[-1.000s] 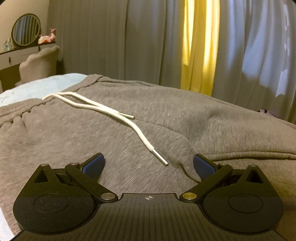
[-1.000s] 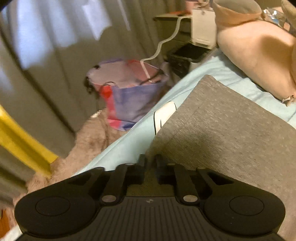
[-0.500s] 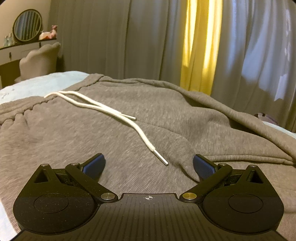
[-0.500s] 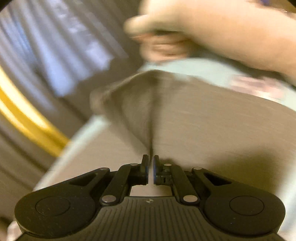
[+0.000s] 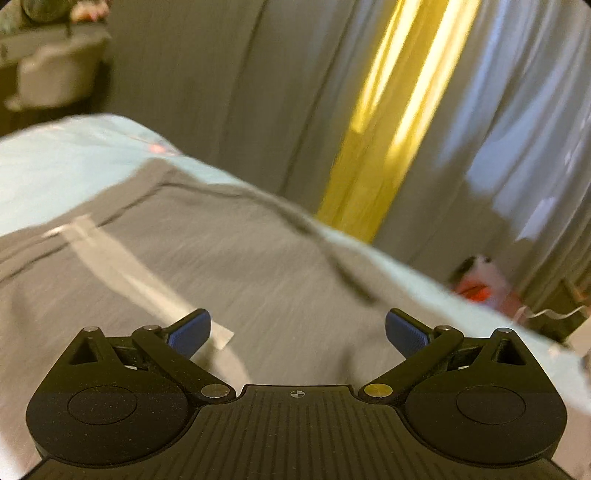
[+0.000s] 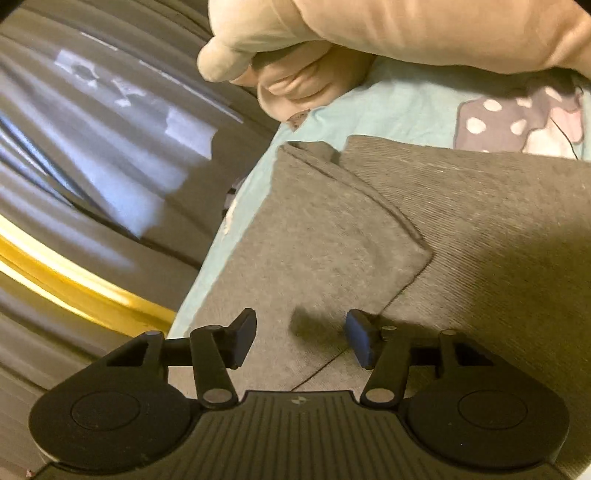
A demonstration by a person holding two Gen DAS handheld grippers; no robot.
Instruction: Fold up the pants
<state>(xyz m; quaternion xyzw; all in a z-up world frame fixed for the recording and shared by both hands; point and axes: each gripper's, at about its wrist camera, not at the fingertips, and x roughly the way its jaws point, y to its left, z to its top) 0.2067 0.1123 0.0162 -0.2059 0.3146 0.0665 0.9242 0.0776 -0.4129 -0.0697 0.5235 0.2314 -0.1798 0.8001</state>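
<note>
On the bed (image 6: 399, 107), grey pants (image 6: 461, 221) lay folded mid-frame; right tool (image 6: 301, 339) had just been spreading, nothing pinched. Left tool (image 5: 297, 330) spread wide, empty, above pants.

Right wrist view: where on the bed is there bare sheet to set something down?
A bare strip of light-blue sheet lies between the grey pants and the plush toy. A narrower strip borders the curtains. The pants fill the rest.
</note>
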